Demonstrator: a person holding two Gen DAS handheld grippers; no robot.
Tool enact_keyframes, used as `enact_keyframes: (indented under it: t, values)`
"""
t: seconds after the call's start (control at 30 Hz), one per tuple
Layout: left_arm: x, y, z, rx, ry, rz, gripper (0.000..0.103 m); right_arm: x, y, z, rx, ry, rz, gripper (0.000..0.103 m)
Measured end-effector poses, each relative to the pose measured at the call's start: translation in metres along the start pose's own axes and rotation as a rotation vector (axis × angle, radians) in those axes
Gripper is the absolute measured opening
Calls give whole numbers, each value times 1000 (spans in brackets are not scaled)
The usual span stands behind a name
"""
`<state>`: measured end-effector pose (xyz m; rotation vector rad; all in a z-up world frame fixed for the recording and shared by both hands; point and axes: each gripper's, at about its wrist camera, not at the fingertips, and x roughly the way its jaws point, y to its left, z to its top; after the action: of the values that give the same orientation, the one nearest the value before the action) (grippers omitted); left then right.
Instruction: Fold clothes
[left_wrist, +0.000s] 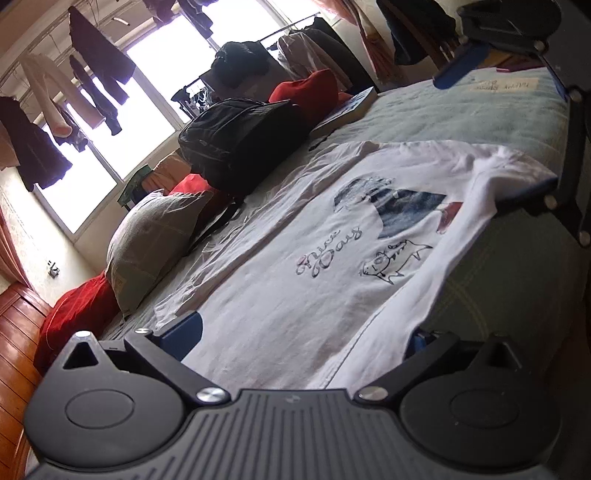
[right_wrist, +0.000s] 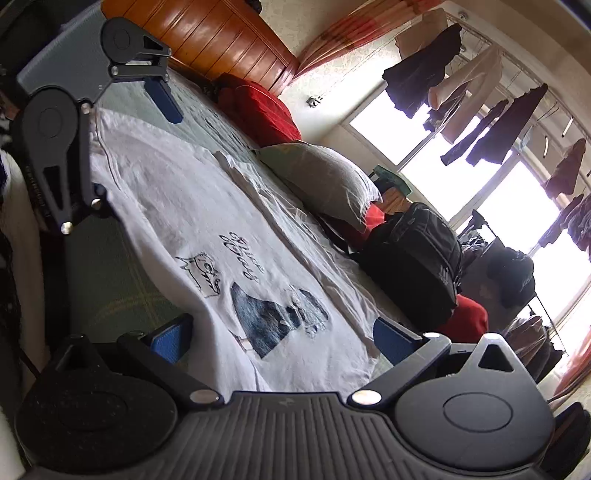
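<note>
Both tongs stand released over a white T-shirt (left_wrist: 295, 295) spread flat on a bed (left_wrist: 461, 118): the left gripper (left_wrist: 299, 332) straddles one end at the frame's bottom, the right gripper (right_wrist: 284, 332) the printed end. A grey pillow (right_wrist: 325, 181) and black backpack (right_wrist: 413, 262) lie beyond, centre right.

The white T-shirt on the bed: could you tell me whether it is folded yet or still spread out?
Spread out. The white T-shirt lies flat on the bed, its whole printed front showing, one sleeve out sideways; no fold visible.
</note>
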<state>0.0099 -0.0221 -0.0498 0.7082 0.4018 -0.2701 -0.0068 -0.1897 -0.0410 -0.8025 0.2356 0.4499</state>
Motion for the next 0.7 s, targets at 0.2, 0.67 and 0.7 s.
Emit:
enact_keyframes:
  t: [0.2,0.67,0.7]
  values:
    - [4,5,2,-27,4,-20,102,12,18,17,32,-33,128,103]
    - [8,-11,-18,94,11,-44,102,38,29,36,19,-11,-50,103]
    - [10,-10,-19,97,15,-23,102,38,29,35,18,-10,-49,103]
